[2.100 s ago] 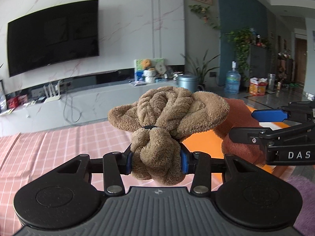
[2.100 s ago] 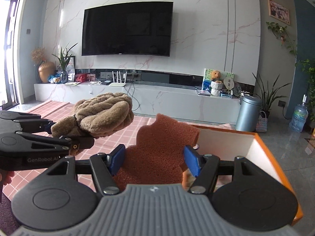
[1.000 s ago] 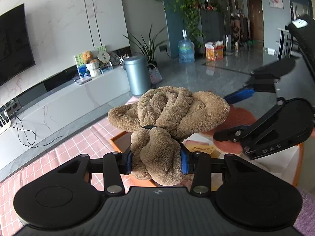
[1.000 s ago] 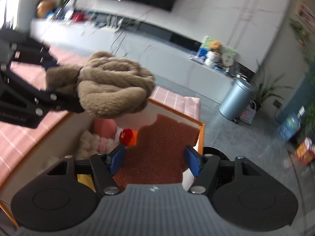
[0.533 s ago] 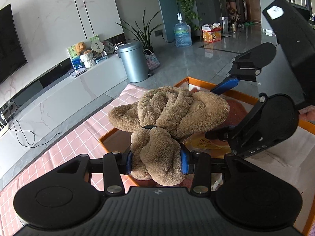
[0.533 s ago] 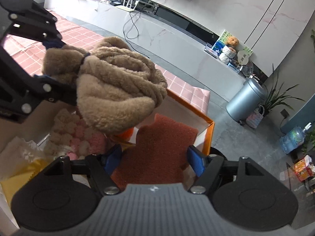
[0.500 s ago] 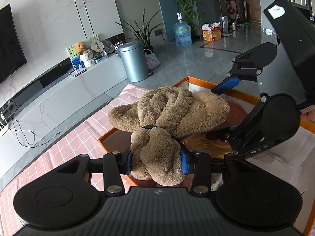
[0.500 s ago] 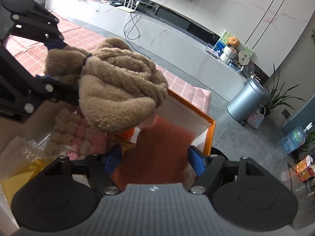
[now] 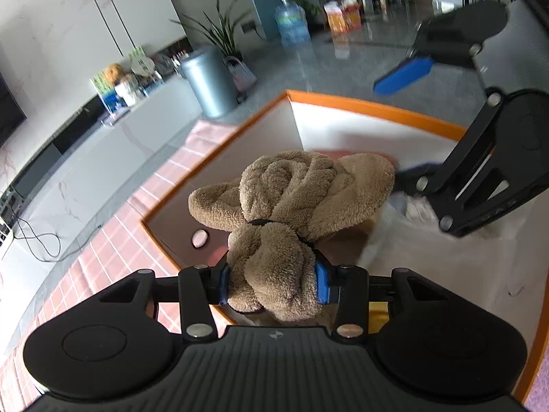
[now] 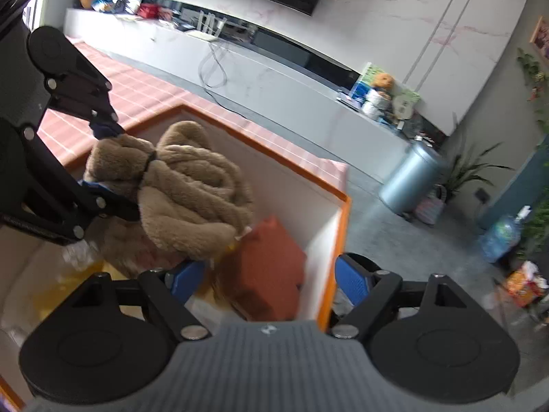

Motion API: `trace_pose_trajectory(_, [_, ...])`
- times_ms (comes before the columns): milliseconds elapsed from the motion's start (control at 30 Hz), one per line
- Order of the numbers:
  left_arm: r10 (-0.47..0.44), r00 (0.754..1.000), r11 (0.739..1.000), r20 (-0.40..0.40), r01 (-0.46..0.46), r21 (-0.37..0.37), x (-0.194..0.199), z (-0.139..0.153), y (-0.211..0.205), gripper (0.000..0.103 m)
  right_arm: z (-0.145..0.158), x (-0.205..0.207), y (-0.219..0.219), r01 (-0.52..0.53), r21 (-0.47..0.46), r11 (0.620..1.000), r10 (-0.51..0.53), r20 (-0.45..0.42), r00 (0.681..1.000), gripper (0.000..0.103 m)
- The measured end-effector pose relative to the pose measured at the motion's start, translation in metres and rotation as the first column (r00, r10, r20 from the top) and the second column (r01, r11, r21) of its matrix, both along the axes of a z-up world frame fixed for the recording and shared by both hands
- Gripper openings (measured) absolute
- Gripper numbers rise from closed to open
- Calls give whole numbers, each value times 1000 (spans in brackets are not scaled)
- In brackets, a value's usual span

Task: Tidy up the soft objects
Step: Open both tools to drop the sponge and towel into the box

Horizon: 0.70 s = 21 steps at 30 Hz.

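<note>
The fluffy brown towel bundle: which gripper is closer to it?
Left. The left gripper is clamped on the brown towel bundle; the right gripper, jaws open, sits apart above the orange sponge.

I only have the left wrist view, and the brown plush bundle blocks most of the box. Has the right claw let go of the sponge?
Observer: Yes. The right claw has just been opening its jaws. The rust-brown sponge lies between them, and neither pad presses on it.
Operator: Where exactly is it lying?
Observer: It is inside the orange-rimmed box, against the white wall next to a corner.
Operator: What is near my bundle?
Observer: The plush bundle, clamped in the left claw, hangs inside the box walls. Something yellow lies lower in the box beside it. I cannot tell whether the bundle touches anything.
</note>
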<state>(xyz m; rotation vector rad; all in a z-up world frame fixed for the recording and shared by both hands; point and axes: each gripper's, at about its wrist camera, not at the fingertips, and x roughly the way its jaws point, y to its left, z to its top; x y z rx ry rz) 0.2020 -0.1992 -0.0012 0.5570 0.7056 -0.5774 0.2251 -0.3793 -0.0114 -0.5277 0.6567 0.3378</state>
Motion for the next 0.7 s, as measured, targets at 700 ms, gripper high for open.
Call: trace_pose_trajectory(700, [9,1000,999,2,-9,-51,-25,17,11,87,27,-46,-3,88,62,994,-90,29,996,82])
